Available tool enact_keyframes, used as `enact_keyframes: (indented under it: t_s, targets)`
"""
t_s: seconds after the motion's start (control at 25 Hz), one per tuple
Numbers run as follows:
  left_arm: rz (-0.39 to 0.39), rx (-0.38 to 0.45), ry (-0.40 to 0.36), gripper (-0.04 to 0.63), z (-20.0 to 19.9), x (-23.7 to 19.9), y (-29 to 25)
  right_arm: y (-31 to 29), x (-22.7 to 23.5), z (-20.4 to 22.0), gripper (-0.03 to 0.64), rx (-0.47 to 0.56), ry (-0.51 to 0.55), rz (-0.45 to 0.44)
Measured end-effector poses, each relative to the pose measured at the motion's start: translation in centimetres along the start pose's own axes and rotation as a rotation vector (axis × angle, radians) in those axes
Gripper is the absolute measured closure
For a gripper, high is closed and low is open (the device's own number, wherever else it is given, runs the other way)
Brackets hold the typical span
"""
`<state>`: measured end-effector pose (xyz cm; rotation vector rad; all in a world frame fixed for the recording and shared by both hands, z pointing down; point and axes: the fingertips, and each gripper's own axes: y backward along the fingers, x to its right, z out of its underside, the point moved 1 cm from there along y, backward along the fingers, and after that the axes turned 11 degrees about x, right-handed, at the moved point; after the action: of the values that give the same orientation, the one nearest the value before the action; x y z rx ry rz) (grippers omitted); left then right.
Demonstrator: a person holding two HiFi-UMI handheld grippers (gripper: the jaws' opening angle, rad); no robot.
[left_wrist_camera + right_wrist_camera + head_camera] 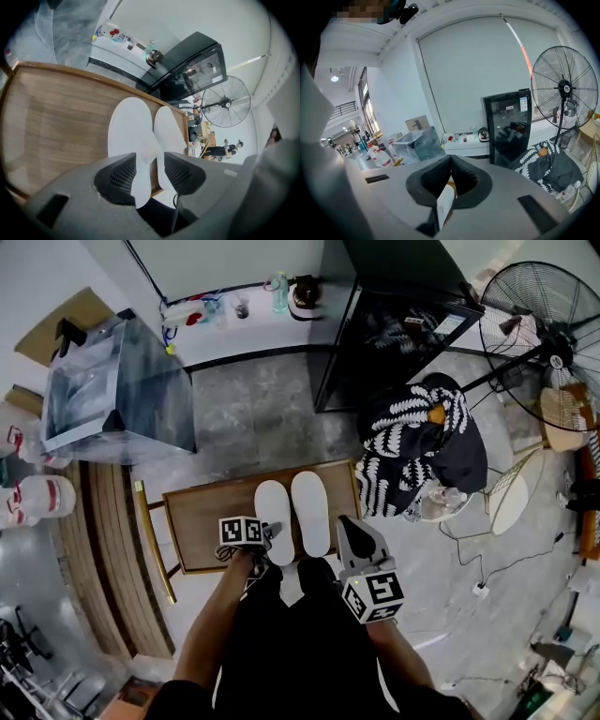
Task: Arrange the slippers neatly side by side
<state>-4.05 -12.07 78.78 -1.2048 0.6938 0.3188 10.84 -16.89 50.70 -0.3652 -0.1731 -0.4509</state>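
**Pair lined up: watch the heels as you back off**

The low brown wooden surface carries both of the task's things on its right half. The flat white left slipper and the matching flat white right slipper lie parallel with their toes away from you. Their inner edges touch or very nearly touch. Their heels reach the near edge, and in the left gripper view the left slipper's heel seems to hang just past it. I judge the arranging all but done.

Your left gripper has its jaws released and wide apart, astride the left slipper's heel, with neither pad pressing on it. Your right gripper sits just beside the right slipper's heel, its jaws clenched tip to tip. A white sliver shows in the hollow behind the tips, and I cannot tell whether it is nipped.

- **Left gripper:** if you draw it off sideways, a pad could catch the heel and skew the pair.
- **Either gripper:** a nudge toward you could tip an overhanging heel off the edge.
- **Right gripper:** if its jaws do hold fabric, lifting it would drag that slipper along.
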Motion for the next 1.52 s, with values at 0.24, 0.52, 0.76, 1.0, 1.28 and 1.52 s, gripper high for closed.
enact_keyframes:
  t_s: [0.24,0.52,0.76,1.0,1.28,1.52]
  targets:
    - [-0.013,0.084,-0.036,0.478,-1.0,-0.3,3.4,-0.2,-1.4,-0.3,0.604,0.014,0.016,-0.017]
    - [-0.003,0.249,-0.102,0.572,-3.8,1.0,9.1,-0.2,-3.4,-0.9,0.604,0.029,0.028,-0.029]
    - [0.01,0.494,-0.215,0.578,-7.4,4.3,16.1,0.1,-5.1,-1.4,0.604,0.047,0.027,-0.04]
    - [0.026,0.839,-0.409,0.578,-10.8,10.4,25.1,1.0,-6.5,-2.1,0.604,0.065,0.015,-0.053]
    - [-0.042,1.14,-0.638,0.578,-9.8,16.8,33.2,2.7,-7.9,-2.6,0.604,0.088,0.003,-0.065]
    - [-0.045,1.166,-0.758,0.578,-7.2,18.5,33.6,3.6,-9.1,-1.9,0.604,0.079,0.012,-0.087]
